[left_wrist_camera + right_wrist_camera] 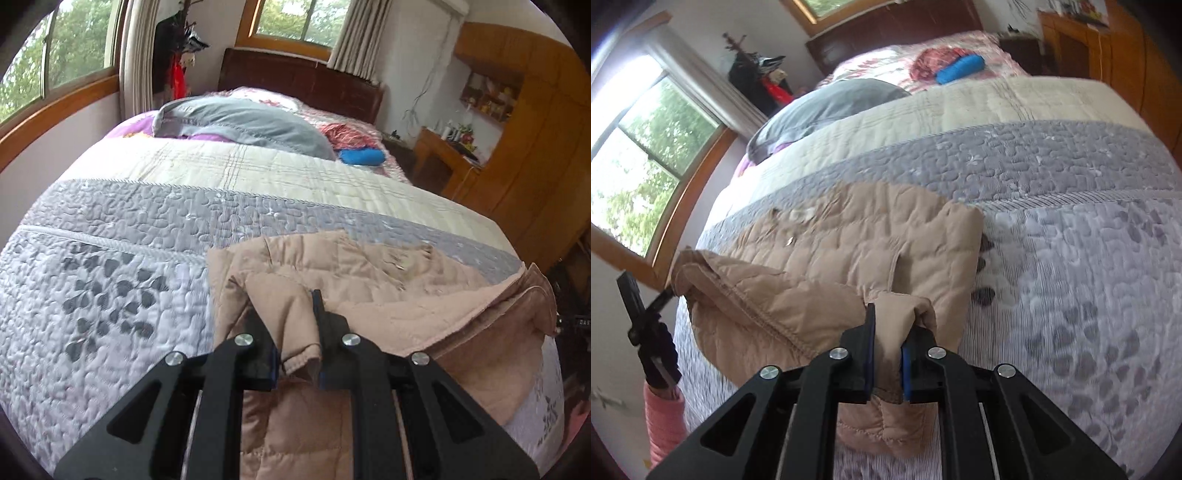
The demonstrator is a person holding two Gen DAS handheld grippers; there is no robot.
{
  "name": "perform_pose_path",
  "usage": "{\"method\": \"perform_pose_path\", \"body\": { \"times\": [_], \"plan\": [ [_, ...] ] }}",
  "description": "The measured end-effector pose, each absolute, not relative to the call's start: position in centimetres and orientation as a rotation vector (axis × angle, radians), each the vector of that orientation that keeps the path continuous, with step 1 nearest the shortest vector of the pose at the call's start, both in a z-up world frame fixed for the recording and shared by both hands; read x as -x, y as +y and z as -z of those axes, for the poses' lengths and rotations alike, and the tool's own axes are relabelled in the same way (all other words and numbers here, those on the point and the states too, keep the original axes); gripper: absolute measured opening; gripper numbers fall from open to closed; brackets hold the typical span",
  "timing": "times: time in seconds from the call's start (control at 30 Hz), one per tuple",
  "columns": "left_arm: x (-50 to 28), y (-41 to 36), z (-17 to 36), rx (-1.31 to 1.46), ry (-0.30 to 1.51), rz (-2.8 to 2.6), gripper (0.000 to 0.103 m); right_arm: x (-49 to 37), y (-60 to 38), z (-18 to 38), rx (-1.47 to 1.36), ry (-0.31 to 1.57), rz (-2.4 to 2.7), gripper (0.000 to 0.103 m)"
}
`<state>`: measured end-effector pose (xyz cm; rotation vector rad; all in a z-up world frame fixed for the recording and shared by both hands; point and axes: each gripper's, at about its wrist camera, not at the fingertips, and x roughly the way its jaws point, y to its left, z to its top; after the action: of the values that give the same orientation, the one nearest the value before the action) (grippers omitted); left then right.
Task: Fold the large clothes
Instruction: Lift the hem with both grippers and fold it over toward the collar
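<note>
Quilted bed [122, 266] carries the tan jacket [369, 280] ahead of me, its length crosswise; my left tool [288, 317] and right tool [890, 332] each stand clamped on its near hem.

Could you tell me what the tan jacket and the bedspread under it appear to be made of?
Jacket: looks like a padded, quilted woven shell with a matte finish; stitched lines make puffy panels, and its turned-back inside looks softer, perhaps fleece.
Bedspread: seems a quilted, printed fabric with a slight sheen; pebble-like stitching covers it.
</note>
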<state>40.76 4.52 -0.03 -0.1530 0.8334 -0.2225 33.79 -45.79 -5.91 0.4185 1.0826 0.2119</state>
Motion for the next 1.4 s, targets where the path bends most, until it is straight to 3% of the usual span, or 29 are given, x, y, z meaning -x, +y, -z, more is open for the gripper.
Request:
{"method": "perform_pose_path", "body": {
  "times": [0.6,0.87,0.93,0.97,1.3,1.4],
  "plan": [
    [-48.0,4.6,6.8,0.220,1.022,0.191,0.018,-40.3,-47.2,12.0,-0.532,1.168,-0.163,0.012],
    [-46.8,8.8,4.7,0.462,1.064,0.353,0.038,-38.1,-48.8,9.9,-0.661,1.102,-0.253,0.037],
    [-45.9,9.9,3.8,0.489,1.052,0.384,0.039,-37.3,-48.8,9.1,-0.623,1.083,-0.224,0.056],
    [-45.3,10.4,3.5,0.483,1.045,0.382,0.039,-37.1,-48.9,8.8,-0.606,1.071,-0.205,0.061],
    [-40.4,10.7,5.7,0.297,1.068,0.345,0.045,-33.9,-47.7,10.7,-0.542,1.093,-0.236,0.060],
    [-39.6,9.2,6.8,0.240,1.069,0.355,0.048,-33.8,-47.0,12.1,-0.518,1.115,-0.244,0.052]
  ]
}}
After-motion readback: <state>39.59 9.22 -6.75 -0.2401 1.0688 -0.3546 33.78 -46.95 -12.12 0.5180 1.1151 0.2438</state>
